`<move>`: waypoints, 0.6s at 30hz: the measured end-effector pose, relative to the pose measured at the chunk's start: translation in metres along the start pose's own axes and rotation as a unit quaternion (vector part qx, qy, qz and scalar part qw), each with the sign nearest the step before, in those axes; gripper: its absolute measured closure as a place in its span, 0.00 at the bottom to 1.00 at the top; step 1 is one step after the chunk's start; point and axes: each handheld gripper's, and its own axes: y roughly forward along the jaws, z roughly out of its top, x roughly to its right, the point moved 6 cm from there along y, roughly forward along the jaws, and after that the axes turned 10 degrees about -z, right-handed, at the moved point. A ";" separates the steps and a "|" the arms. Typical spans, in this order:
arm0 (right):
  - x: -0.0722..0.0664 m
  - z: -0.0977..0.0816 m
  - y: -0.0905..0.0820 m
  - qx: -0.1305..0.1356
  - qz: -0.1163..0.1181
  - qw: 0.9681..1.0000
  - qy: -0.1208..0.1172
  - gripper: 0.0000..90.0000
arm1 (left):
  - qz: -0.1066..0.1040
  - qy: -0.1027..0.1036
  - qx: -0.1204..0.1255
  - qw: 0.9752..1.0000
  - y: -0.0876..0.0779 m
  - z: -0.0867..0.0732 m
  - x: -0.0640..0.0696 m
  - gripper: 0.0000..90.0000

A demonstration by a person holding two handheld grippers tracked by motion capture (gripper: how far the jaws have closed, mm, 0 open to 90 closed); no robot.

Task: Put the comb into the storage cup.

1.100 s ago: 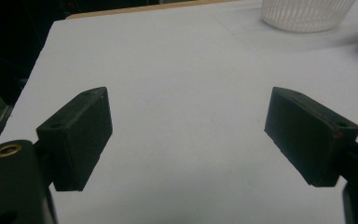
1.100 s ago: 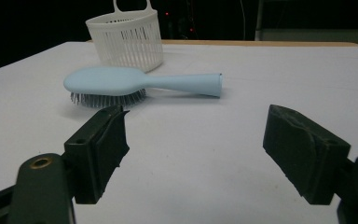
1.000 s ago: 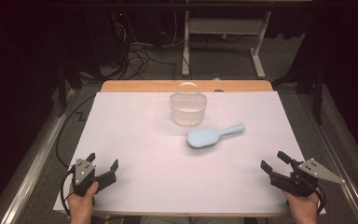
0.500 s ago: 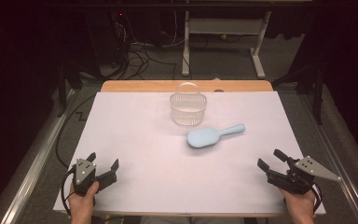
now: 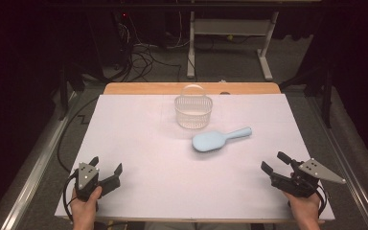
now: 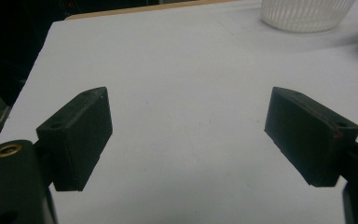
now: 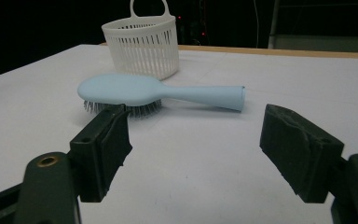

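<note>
A light blue hairbrush [image 5: 219, 140] lies bristles down near the middle of the white table [image 5: 139, 143], its handle pointing right; it lies ahead of my right gripper in the right gripper view [image 7: 158, 91]. Behind the hairbrush stands a white slatted basket [image 5: 193, 111] with a loop handle [image 7: 142, 44]; its lower part reaches the top of the left gripper view [image 6: 305, 14]. My left gripper [image 5: 106, 167] rests open at the near left edge, nothing between its pads [image 6: 186, 135]. My right gripper [image 5: 274, 163] is open at the near right, aimed at the hairbrush [image 7: 193, 140].
A wooden strip [image 5: 148, 88] borders the table's far edge. Beyond it on the dark floor are cables [image 5: 143, 52] and a white desk frame [image 5: 230, 43]. Metal rails [image 5: 33, 167] run along both sides of the table.
My right gripper has shifted slightly left and toward the near edge. The left gripper, hairbrush and basket have not moved.
</note>
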 end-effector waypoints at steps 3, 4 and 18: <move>-0.001 0.000 0.001 0.000 0.002 1.000 0.000 0.28 | 0.000 0.001 0.000 1.000 0.000 0.000 0.000 0.17; -0.002 0.000 0.002 -0.001 0.003 1.000 0.000 0.28 | -0.001 0.002 -0.002 1.000 0.000 0.000 0.000 0.17; -0.011 0.001 0.012 -0.007 0.014 1.000 0.001 0.29 | 0.000 0.000 -0.001 1.000 0.000 0.000 0.000 0.17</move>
